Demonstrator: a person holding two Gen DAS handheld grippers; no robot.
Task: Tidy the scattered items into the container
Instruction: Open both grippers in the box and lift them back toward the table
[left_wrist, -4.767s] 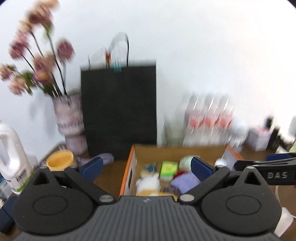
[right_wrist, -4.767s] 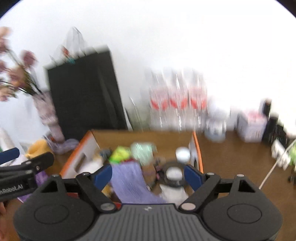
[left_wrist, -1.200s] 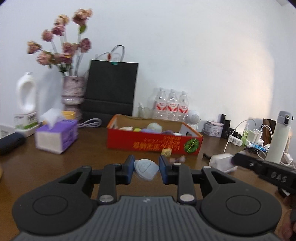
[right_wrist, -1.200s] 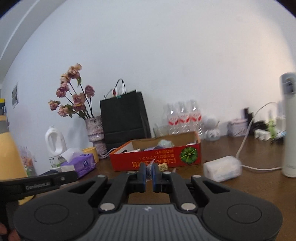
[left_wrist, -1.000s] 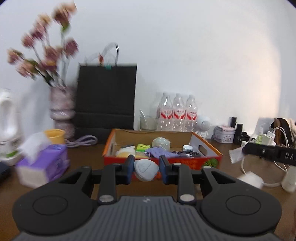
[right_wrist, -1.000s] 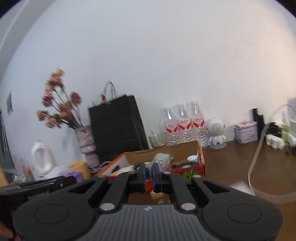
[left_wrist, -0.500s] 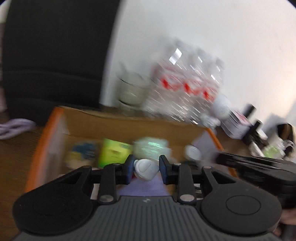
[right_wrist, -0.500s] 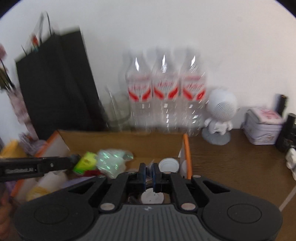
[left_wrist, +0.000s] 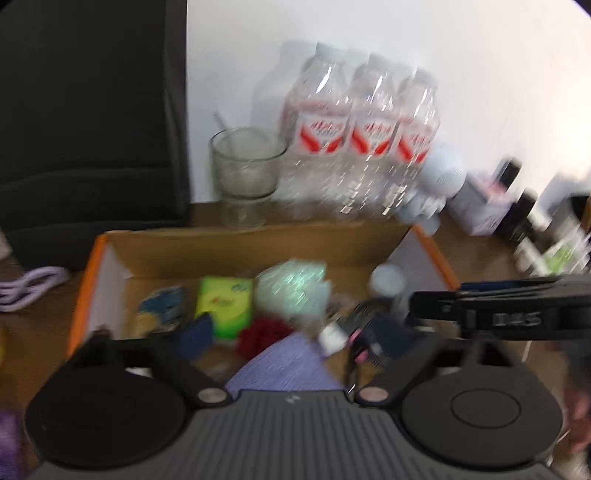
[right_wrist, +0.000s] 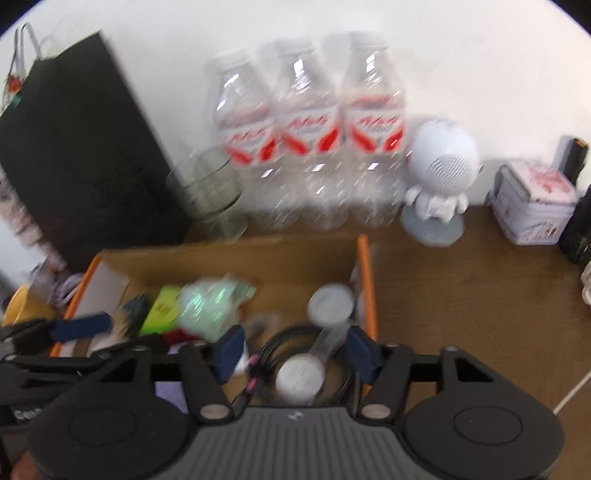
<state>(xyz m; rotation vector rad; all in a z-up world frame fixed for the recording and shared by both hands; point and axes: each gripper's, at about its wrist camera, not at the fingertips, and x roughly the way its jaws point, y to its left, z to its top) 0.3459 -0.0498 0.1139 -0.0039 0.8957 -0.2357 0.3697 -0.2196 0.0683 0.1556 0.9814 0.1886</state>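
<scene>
The cardboard box (left_wrist: 90, 269) with an orange rim lies below both grippers. Inside it are a green packet (left_wrist: 225, 304), a pale green crinkly bag (left_wrist: 291, 288), a red tuft (left_wrist: 264, 332), a purple cloth (left_wrist: 280, 365), a white lid (right_wrist: 330, 302) and a black cable coil (right_wrist: 273, 343). My left gripper (left_wrist: 293, 336) hangs over the box's middle; its jaws are opening wide and nothing is between them. My right gripper (right_wrist: 295, 350) is over the box's right end, jaws opening, above the coil and a round white cap (right_wrist: 301, 374) without touching them. All is blurred.
Behind the box stand three water bottles (right_wrist: 310, 147), a glass (left_wrist: 245, 173) and a black paper bag (left_wrist: 92, 110). A white round-headed figure (right_wrist: 441, 173) and a small tin (right_wrist: 532, 206) sit at the right on the wooden table (right_wrist: 461, 295). A purple cable (left_wrist: 33, 284) lies at the left.
Both grippers swept forward from the table to above the box and tipped downward. The pale rounded object has left the left jaws, and both pairs of jaws have parted.
</scene>
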